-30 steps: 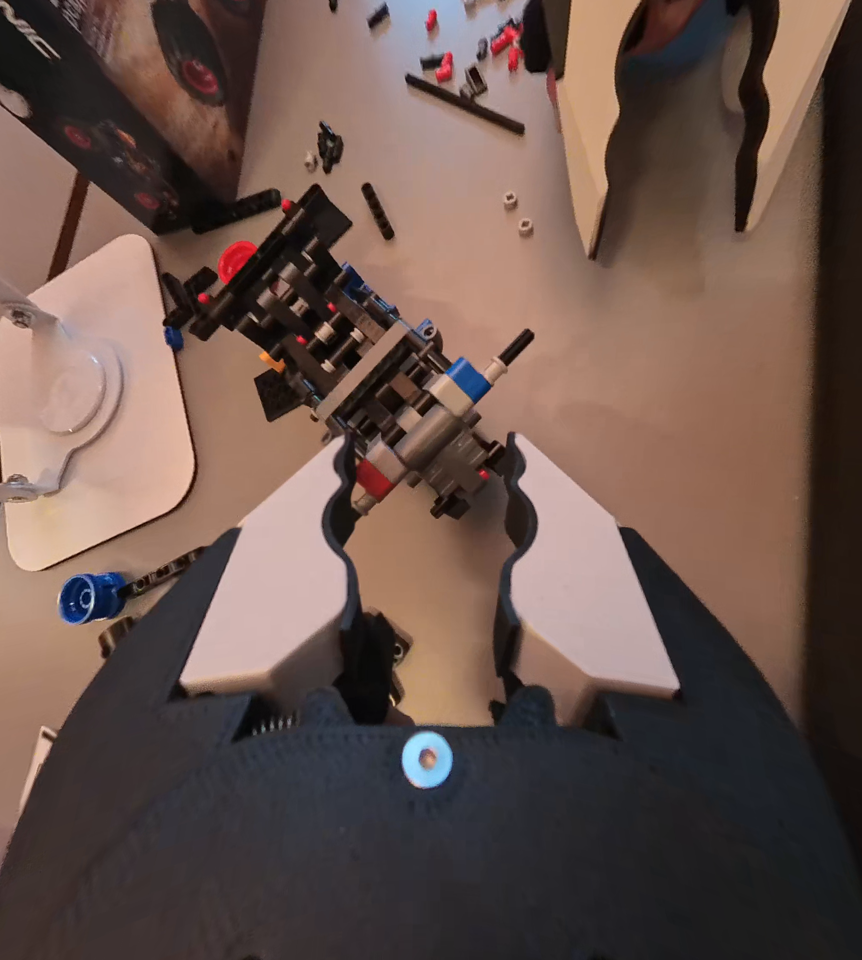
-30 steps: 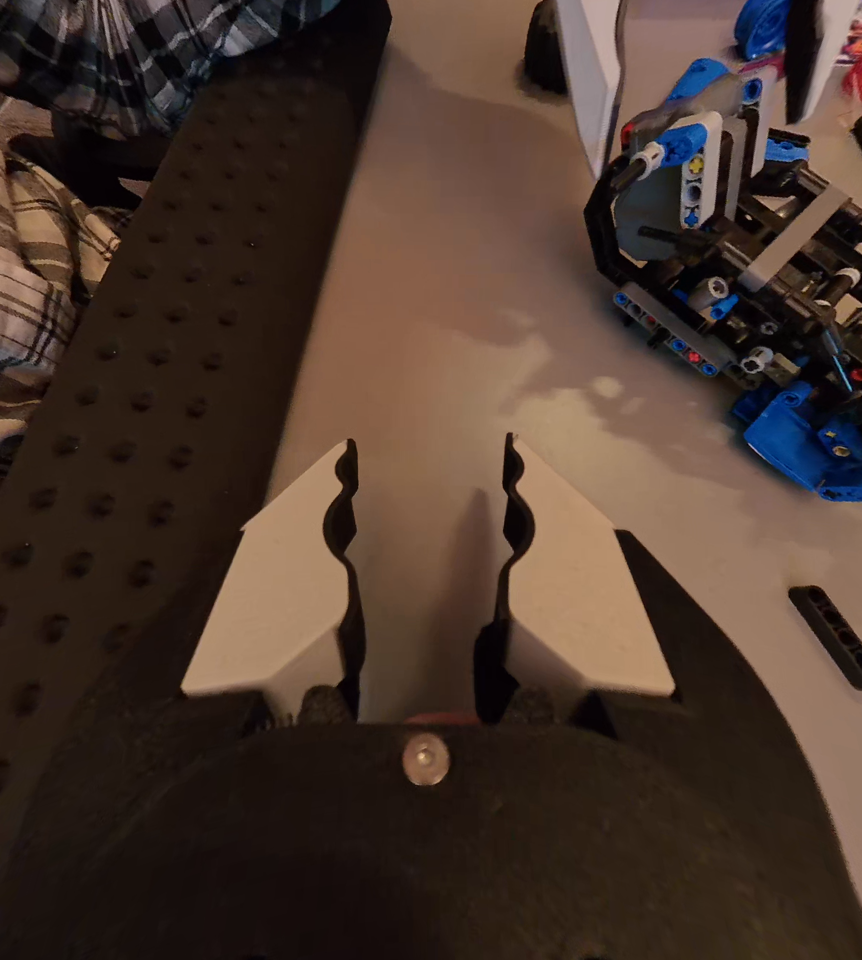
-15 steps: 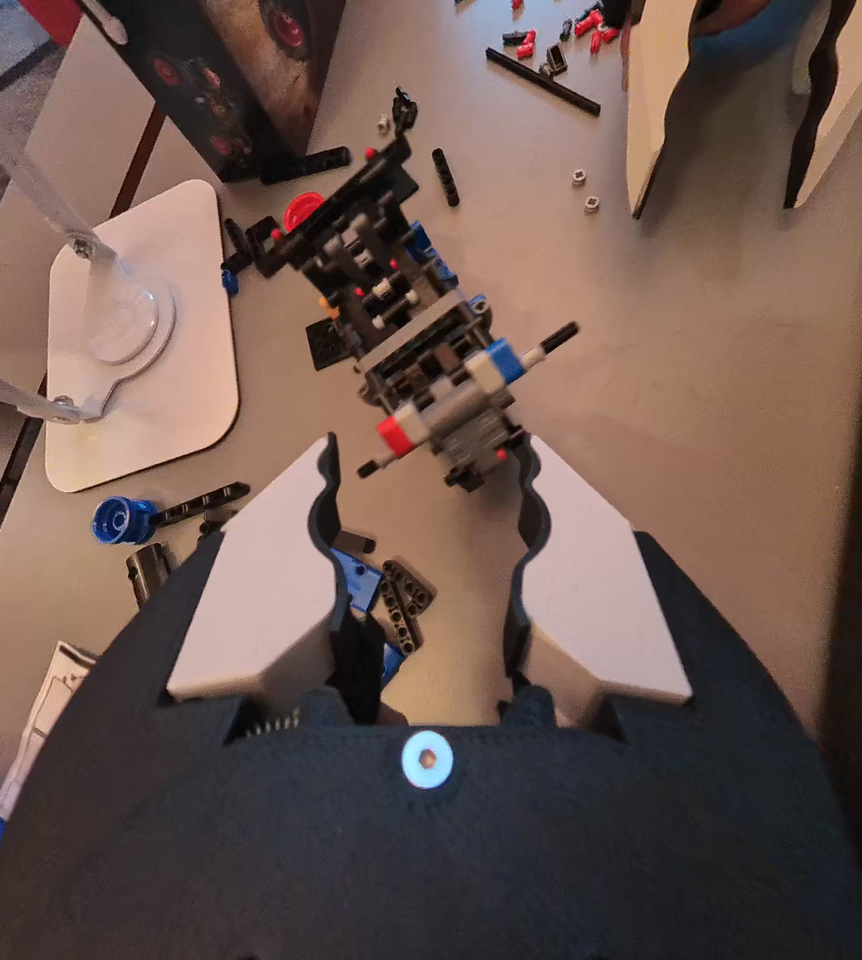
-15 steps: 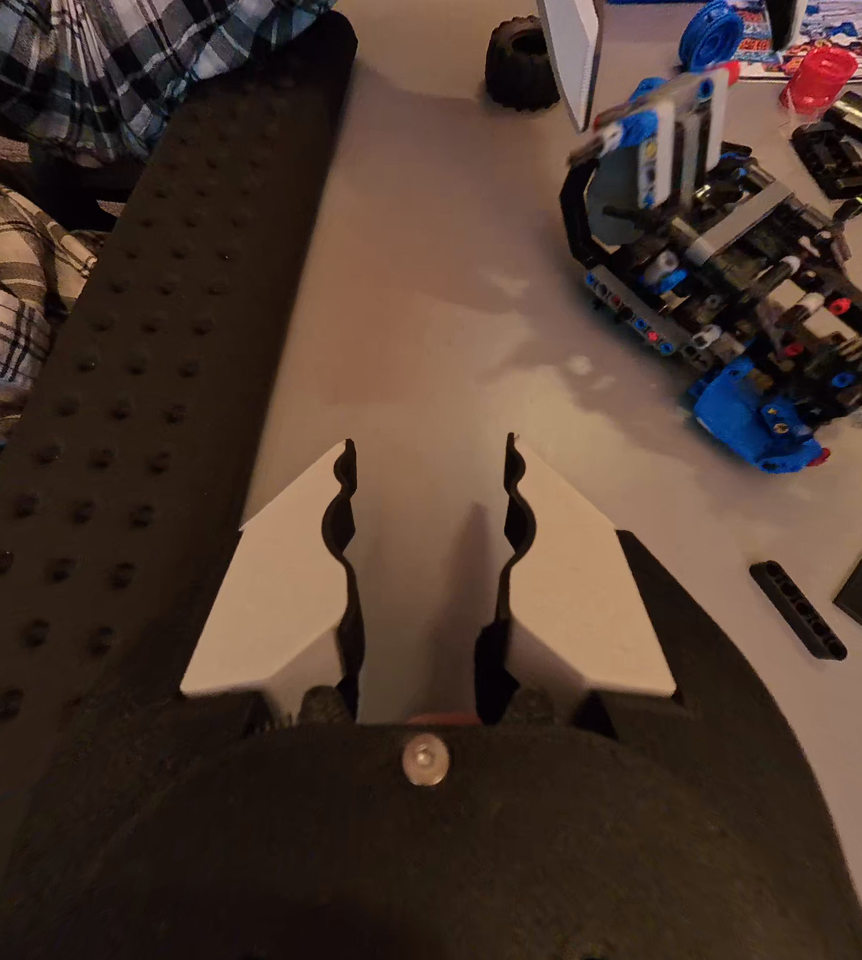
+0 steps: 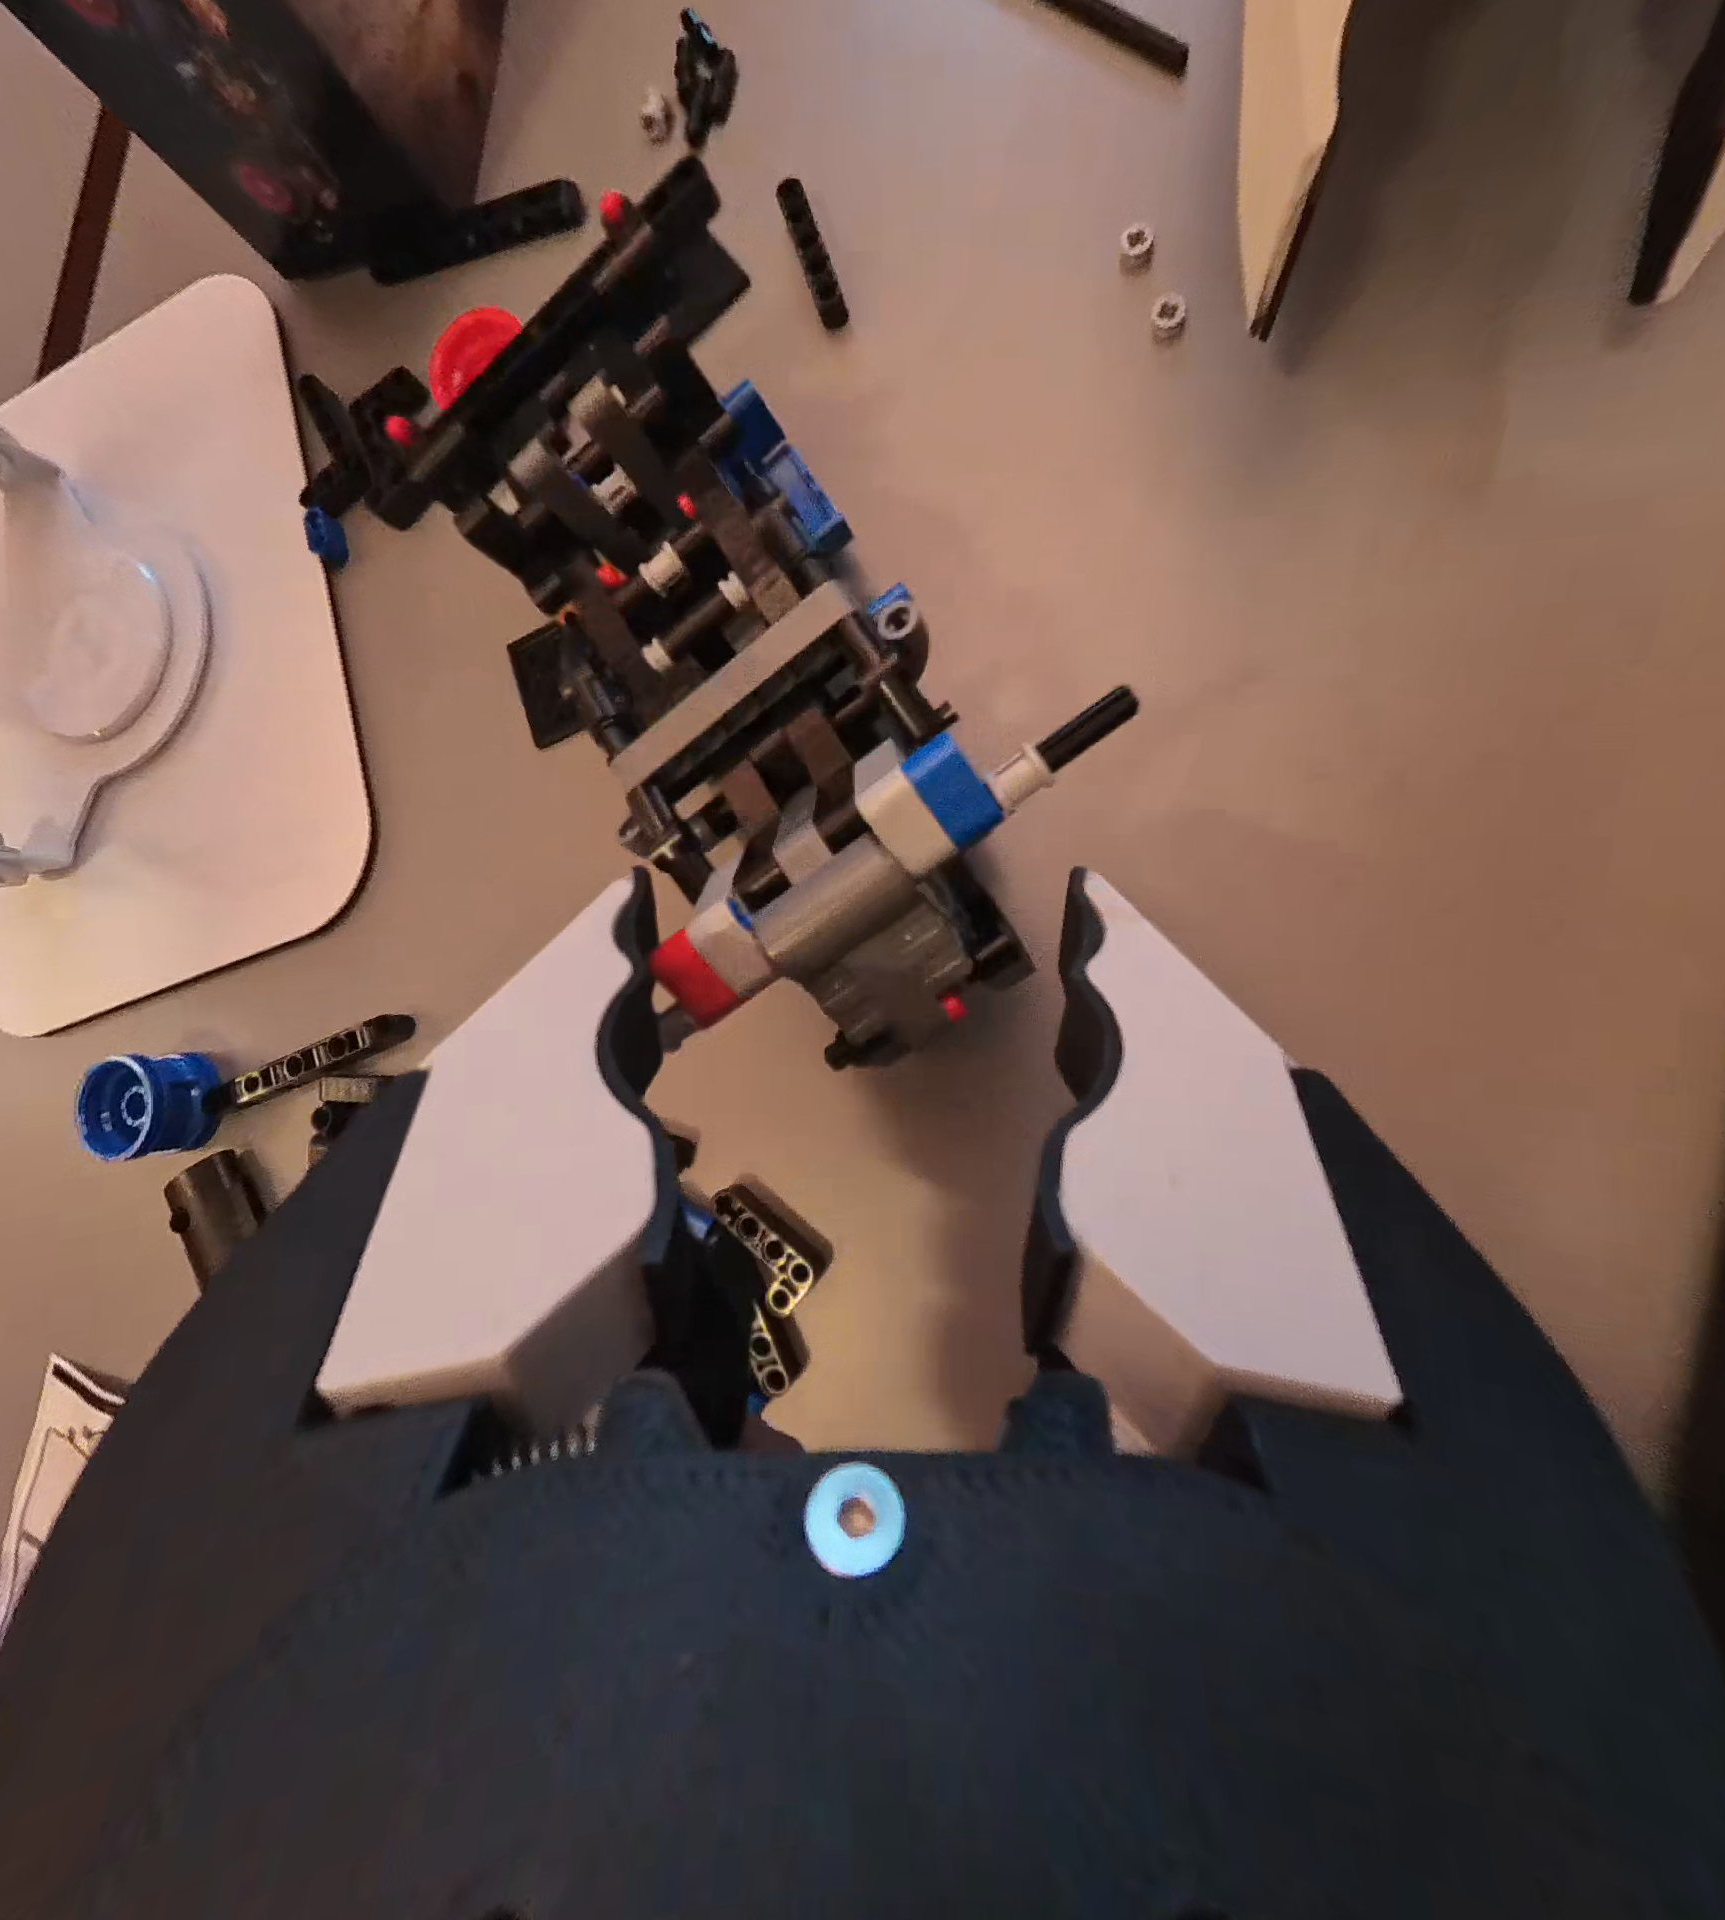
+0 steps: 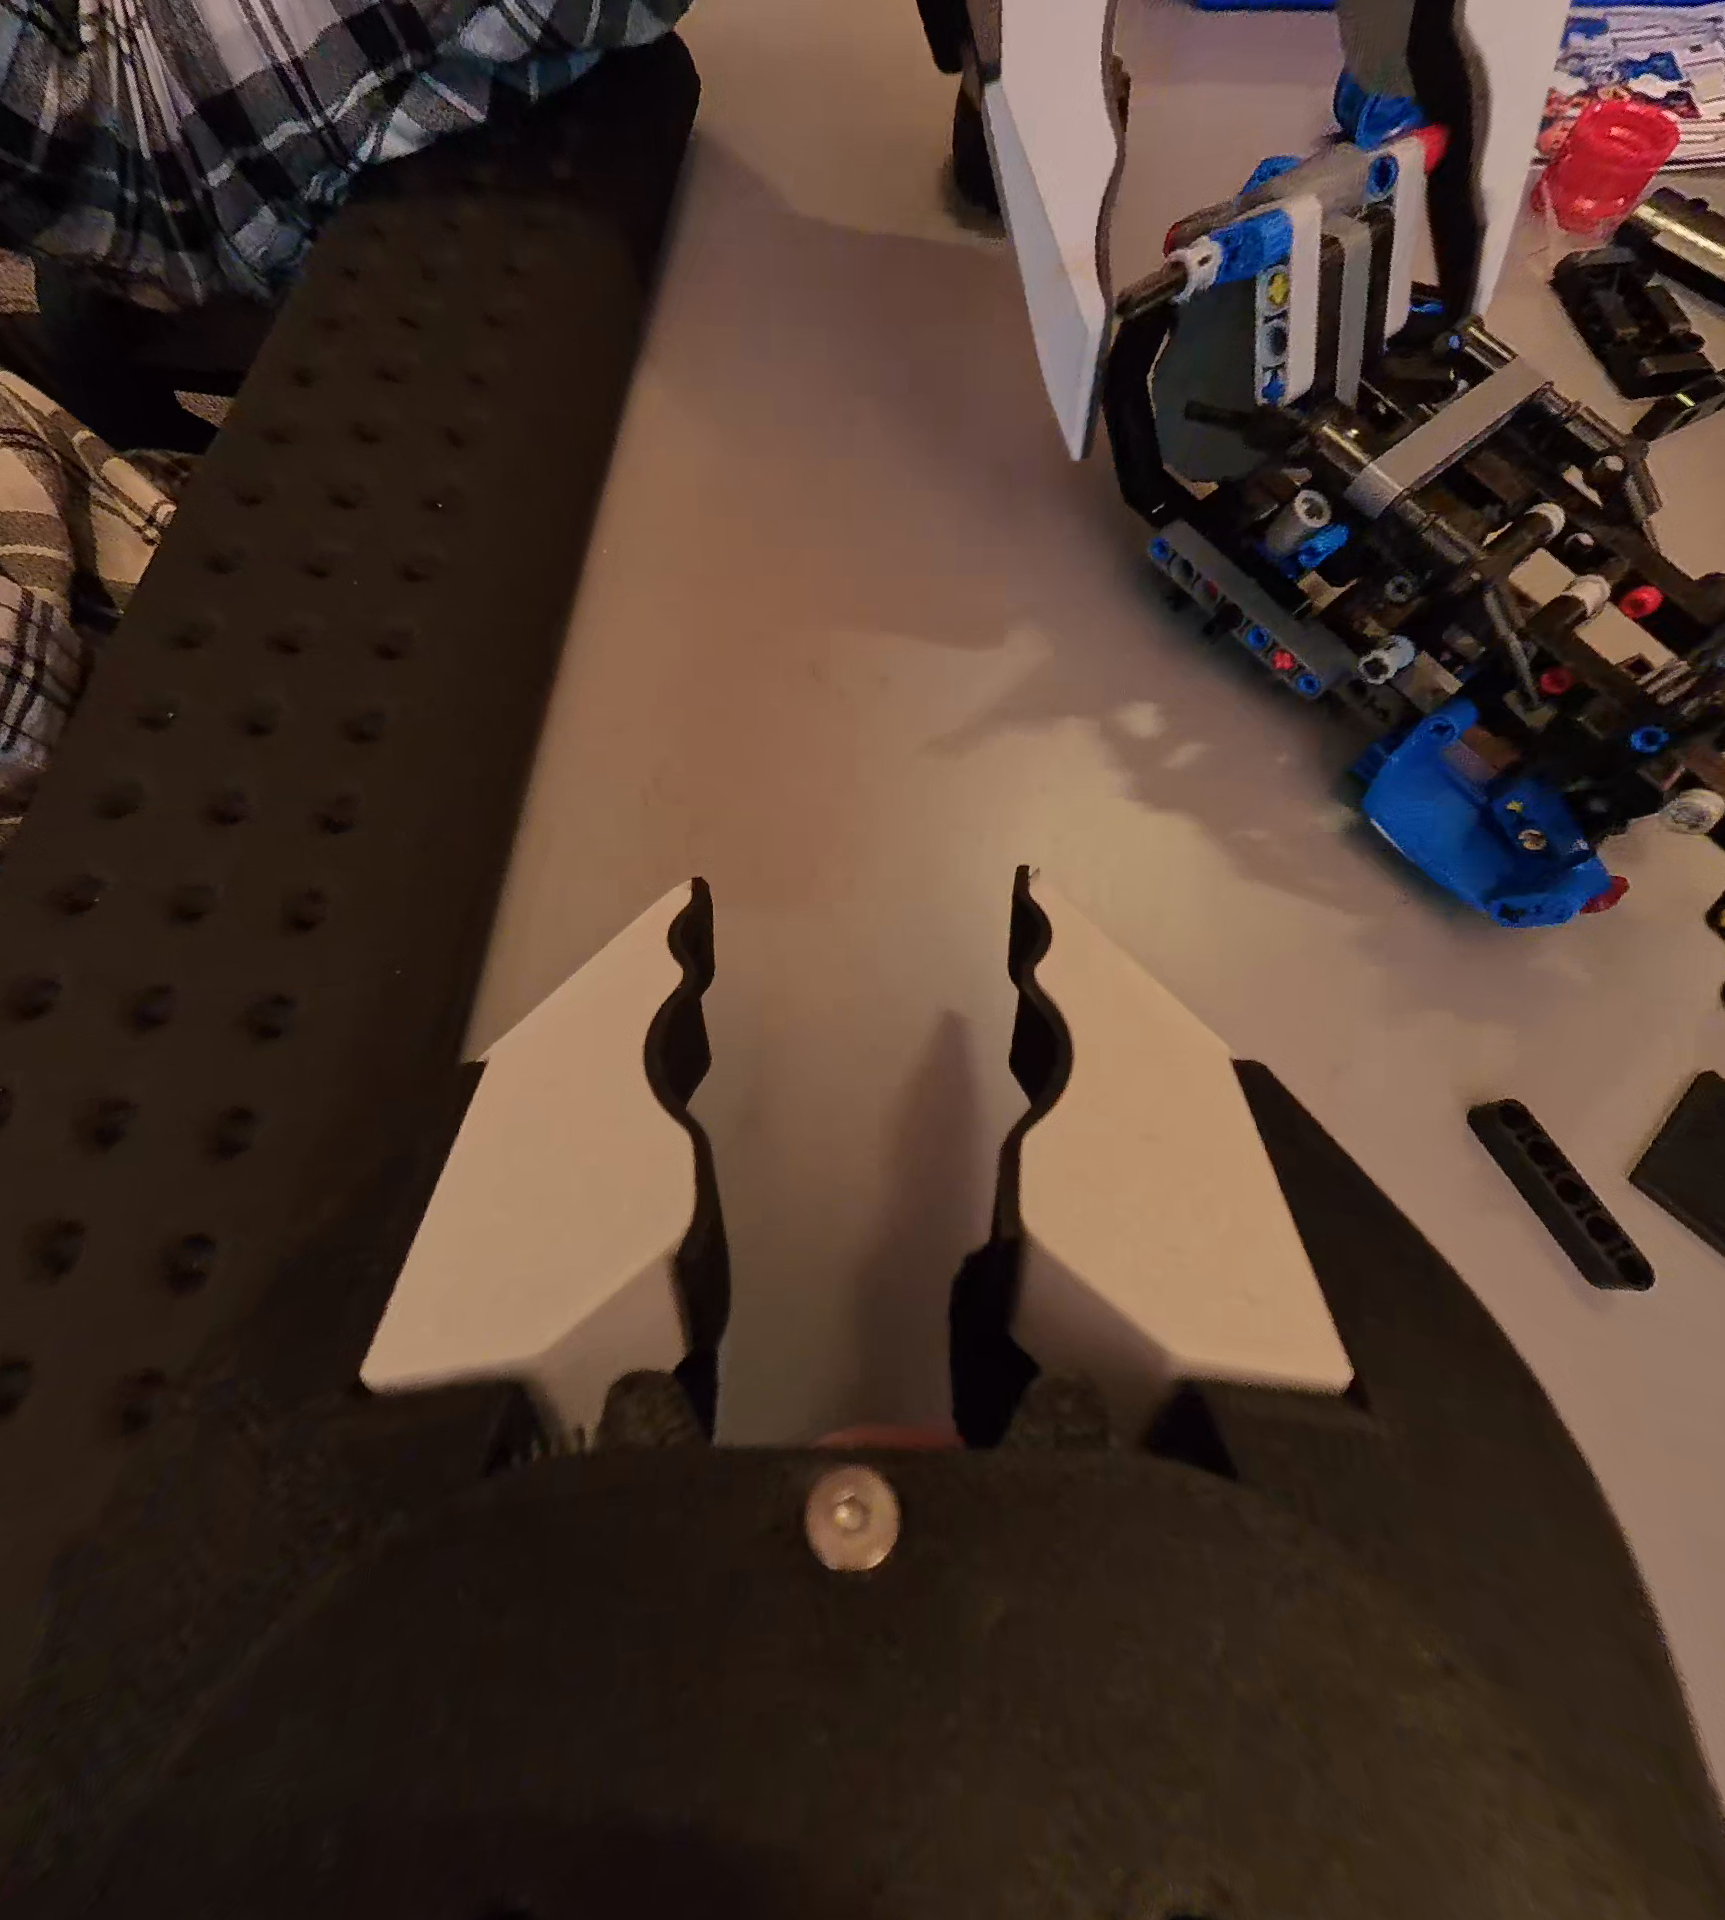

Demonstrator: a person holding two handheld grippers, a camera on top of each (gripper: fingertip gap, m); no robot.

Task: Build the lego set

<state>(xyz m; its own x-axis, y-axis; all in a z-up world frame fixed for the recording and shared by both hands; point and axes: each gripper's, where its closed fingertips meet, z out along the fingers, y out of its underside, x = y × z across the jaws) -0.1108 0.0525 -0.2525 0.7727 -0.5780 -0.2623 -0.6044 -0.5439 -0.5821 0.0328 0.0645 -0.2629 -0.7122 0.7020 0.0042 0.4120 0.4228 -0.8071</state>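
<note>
- Left hand-held gripper (image 5: pixel 853 987): jaws spread wide, nothing clamped. They flank the near end of the lego model (image 5: pixel 702 665); left fingertip sits just beside the model's red-and-grey axle end, contact uncertain.
- Model lies diagonally on the grey surface (image 5: pixel 1357 644), running from frame centre toward the upper left.
- Loose parts: blue wheel hub (image 5: pixel 136 1103) at lower left, black beam (image 5: pixel 813 252) at top centre, set box (image 5: pixel 297 94) at upper left.
- Right hand-held gripper (image 6: pixel 858 987): jaws parted, empty, over bare surface at frame centre.
- Right wrist view: model (image 6: pixel 1440 540) at upper right, black beam (image 6: pixel 1559 1195) at right edge, black studded mat (image 6: pixel 297 727) at left.
</note>
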